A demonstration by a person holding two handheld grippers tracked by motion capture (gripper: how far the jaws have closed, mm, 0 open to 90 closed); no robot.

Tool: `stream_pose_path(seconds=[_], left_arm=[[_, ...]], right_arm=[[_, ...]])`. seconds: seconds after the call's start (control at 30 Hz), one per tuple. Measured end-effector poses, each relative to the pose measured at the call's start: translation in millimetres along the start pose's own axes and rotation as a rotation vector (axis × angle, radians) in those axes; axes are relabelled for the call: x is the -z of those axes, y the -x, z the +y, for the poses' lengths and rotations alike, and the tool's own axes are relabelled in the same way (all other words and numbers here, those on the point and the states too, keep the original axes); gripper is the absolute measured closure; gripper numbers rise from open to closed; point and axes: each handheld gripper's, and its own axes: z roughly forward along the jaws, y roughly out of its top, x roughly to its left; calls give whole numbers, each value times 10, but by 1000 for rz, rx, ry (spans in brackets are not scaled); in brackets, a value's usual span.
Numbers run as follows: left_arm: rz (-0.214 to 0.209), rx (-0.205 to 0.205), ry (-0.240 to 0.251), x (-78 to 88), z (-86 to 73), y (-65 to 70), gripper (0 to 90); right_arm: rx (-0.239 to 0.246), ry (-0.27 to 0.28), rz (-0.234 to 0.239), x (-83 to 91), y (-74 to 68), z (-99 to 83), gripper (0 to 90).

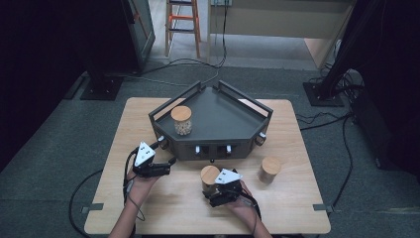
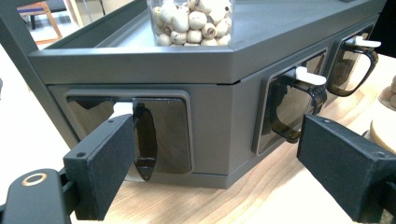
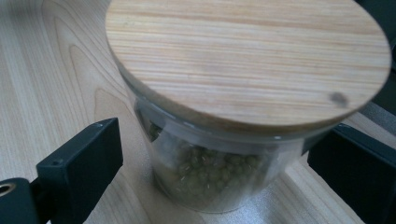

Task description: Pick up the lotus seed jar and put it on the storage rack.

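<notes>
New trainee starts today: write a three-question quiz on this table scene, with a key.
1. True or false: the jar of pale beads stands on top of the dark grey tray stand.
2. How many jars with wooden lids are in the high view?
3. What sits between the fingers of the right gripper: A) a white lever, B) the jar of green beans, C) nothing?

Key: 1 true. 2 three: one on the stand, the green-bean jar, and a third jar on the table. 3 B, though the fingers stand apart from the glass.
</notes>
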Motion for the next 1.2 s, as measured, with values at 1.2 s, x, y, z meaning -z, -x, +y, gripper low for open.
stream_pose_path(seconds=[1.2], left_arm=[[9, 37, 0, 127, -377, 26, 114]], right_arm=[[11, 5, -2, 2, -9, -8, 30]])
